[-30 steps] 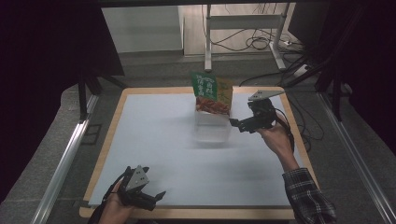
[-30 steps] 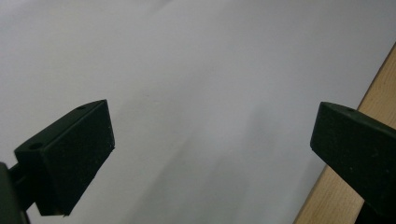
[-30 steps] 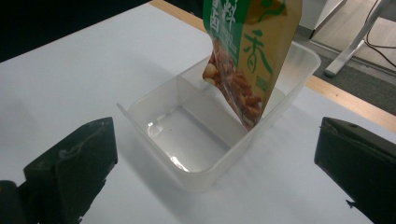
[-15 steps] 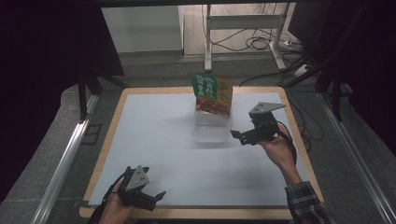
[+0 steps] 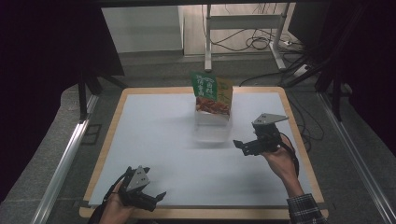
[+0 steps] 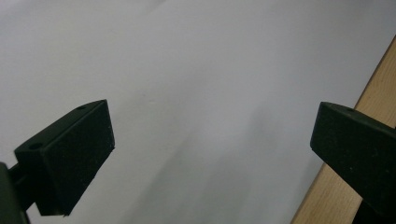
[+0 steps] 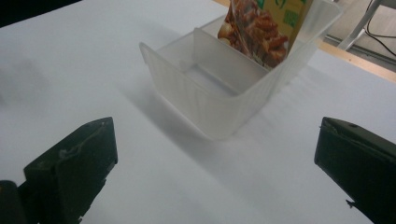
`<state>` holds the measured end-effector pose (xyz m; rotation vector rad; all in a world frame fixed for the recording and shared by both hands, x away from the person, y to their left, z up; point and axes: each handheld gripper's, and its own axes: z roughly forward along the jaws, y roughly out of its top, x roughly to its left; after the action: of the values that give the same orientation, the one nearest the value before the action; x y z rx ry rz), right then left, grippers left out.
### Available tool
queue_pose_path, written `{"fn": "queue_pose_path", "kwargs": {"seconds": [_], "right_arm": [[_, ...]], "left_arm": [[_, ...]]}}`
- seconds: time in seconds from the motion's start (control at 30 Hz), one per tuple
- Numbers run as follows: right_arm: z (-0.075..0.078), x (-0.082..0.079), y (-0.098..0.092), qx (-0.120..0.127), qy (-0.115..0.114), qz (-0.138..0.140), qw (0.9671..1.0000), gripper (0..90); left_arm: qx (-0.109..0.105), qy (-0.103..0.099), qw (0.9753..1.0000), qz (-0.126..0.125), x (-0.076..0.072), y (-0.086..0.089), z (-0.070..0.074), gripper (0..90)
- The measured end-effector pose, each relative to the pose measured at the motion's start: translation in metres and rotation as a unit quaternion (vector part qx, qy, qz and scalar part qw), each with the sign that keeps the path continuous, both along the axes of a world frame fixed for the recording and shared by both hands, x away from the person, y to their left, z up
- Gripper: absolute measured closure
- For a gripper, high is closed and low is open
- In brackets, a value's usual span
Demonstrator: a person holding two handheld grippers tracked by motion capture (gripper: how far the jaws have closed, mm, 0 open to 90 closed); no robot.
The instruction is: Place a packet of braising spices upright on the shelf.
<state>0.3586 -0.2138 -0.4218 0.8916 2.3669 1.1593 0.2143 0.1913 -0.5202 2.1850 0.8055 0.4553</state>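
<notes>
**Right jaws wide and empty, lined up on the divided bin**

Nearest me, my left gripper (image 5: 140,191) sits low at the near edge of the bench (image 5: 154,140). Its jaws stand wide apart with nothing between them except white surface, and the wooden border (image 6: 369,93) runs just past the right-hand jaw.

My right gripper (image 5: 247,145) is held above the bench, jaws spread fully and gripping nothing. Straight ahead of them, a little left of centre, stands the translucent plastic bin (image 7: 219,100), with its near corner turned toward me. An inner wall splits it: the compartment nearer my jaws looks empty, and the farther one holds the food packets (image 7: 264,28), upright and leaning on the back wall.

I judge the bin light and thin-walled, so it should flex under a hard squeeze and slide easily on this smooth surface. The ribbed side gives some purchase, but the stiffest place to pinch is probably the rim beside the divider. The glossy packets look soft and slippery; I would take one by its top edge, not its face.
</notes>
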Motion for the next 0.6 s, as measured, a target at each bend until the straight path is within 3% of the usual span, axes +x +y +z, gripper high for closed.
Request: {"fn": "queue_pose_path", "kwargs": {"seconds": [0.6], "right_arm": [[-0.009, -0.028, -0.027, 0.012, 0.003, -0.023, 0.9997, 0.0]], "left_arm": [[-0.002, -0.001, 1.0000, -0.001, 0.000, 0.000, 0.000, 0.0]]}}
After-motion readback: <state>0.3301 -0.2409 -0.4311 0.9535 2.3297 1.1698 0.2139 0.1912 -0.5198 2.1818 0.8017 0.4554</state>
